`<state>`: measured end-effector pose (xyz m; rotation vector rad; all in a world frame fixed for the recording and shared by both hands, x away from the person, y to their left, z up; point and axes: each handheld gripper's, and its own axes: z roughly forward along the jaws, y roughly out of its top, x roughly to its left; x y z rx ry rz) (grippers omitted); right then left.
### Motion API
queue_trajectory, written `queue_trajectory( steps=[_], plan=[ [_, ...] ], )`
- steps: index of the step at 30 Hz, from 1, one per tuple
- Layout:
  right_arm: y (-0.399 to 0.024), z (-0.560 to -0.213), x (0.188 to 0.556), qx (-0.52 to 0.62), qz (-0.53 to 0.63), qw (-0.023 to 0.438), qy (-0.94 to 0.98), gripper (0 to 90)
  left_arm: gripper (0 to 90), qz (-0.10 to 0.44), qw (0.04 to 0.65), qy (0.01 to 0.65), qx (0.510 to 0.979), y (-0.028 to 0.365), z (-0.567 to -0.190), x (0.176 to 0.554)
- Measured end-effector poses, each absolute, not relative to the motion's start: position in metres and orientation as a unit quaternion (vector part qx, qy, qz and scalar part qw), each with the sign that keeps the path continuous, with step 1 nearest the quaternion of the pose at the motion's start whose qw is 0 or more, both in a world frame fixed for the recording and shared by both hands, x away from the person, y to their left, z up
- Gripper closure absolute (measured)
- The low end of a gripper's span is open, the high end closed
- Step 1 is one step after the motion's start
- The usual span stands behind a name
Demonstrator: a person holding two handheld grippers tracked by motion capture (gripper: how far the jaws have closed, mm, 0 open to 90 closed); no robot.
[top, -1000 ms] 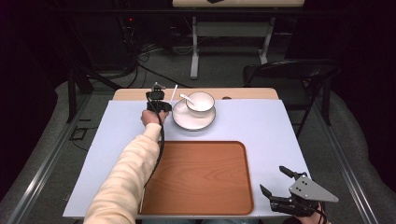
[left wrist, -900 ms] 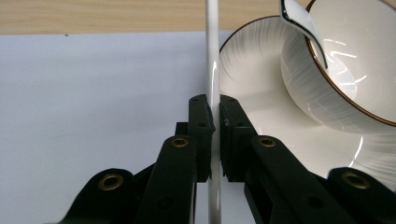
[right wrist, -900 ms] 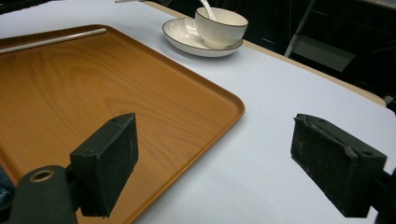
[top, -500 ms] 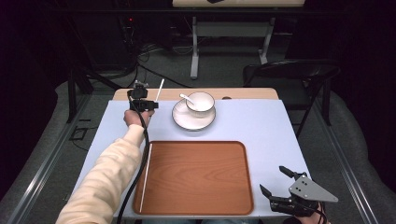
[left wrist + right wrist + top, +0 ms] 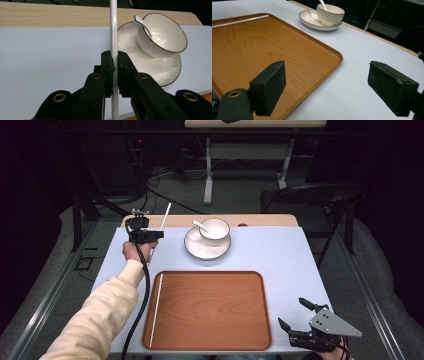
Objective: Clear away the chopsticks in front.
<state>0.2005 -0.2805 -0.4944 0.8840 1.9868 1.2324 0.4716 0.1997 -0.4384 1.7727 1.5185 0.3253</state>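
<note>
Looking from the largest thing down, I see the pale blue table top [image 5: 280,255] and on it the rectangular brown wooden tray [image 5: 210,310]. One thin white chopstick [image 5: 156,306] lies along the left edge of this tray, its long axis running from the near side to the far side.

Beyond the tray stands the round white plate with a dark rim [image 5: 192,249], which carries the white ribbed bowl [image 5: 215,230] with a white spoon [image 5: 200,225] in it.

My left gripper [image 5: 148,236] is raised over the far left part of the table, left of the plate, at the end of a stretched forearm in a cream sleeve [image 5: 100,315]. Its jaws are pressed together on a second thin white chopstick [image 5: 113,37], which stands steeply, the top leaning away and a little to the right in the high view.

My right gripper [image 5: 300,319] rests low at the near right corner, just beside the tray, with jaws spread wide and nothing between them.
</note>
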Motion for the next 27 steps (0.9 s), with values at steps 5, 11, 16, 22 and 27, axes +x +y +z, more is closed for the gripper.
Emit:
queue_trajectory(
  steps=[5,11,16,22,27],
  plan=[
    [-0.281,-0.494,0.2,0.335,0.468,0.316,0.754,14.3,85.0,0.122,0.394,0.581,0.702,0.197,-0.436,0.455],
    [-0.28,-0.494,0.2,0.334,0.468,0.316,0.754,14.3,85.0,0.118,0.401,0.573,0.705,0.199,-0.436,0.434],
    [-0.28,-0.494,0.201,0.333,0.468,0.316,0.755,14.3,85.0,0.114,0.407,0.572,0.703,0.204,-0.441,0.418],
    [-0.28,-0.494,0.201,0.333,0.468,0.316,0.755,14.3,85.0,0.105,0.41,0.572,0.703,0.208,-0.45,0.399],
    [-0.28,-0.494,0.201,0.333,0.468,0.316,0.755,14.3,85.0,0.101,0.415,0.573,0.699,0.212,-0.456,0.385]
  ],
)
